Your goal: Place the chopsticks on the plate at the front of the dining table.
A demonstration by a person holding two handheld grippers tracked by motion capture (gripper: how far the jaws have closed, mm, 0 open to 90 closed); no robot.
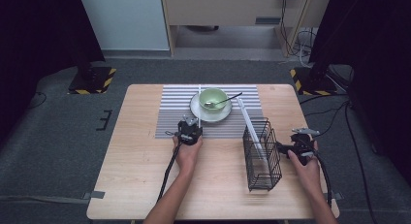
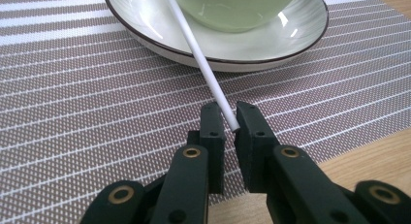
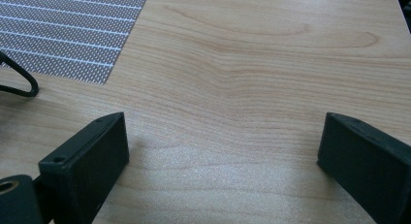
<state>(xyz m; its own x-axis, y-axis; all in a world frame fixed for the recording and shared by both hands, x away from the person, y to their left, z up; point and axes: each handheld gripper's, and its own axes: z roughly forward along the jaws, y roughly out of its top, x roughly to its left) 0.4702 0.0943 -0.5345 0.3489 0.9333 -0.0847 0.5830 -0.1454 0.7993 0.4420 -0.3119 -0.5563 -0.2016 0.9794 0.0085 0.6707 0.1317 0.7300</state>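
The left gripper (image 2: 231, 118) has its jaws closed on the near end of a thin white stick (image 2: 199, 56), likely a chopstick. From the gripper, the stick runs toward 11 o'clock in the left gripper view, crossing the rim of a pale plate (image 2: 145, 20) with a dark edge. A green bowl (image 1: 213, 98) stands on that plate, with a spoon (image 1: 224, 101) resting in it, handle pointing to 2 o'clock in the high view. The plate sits on a grey striped placemat (image 1: 169, 117) at the far middle of the wooden desk (image 1: 140, 175).

The right gripper (image 3: 223, 151) hangs over bare wood with its jaws wide apart and nothing between them. At its 9 o'clock in the high view stands a black wire basket (image 1: 261, 156), holding a second white stick (image 1: 249, 124) that leans toward 11 o'clock.

No brand, label or writing can be read on any item.
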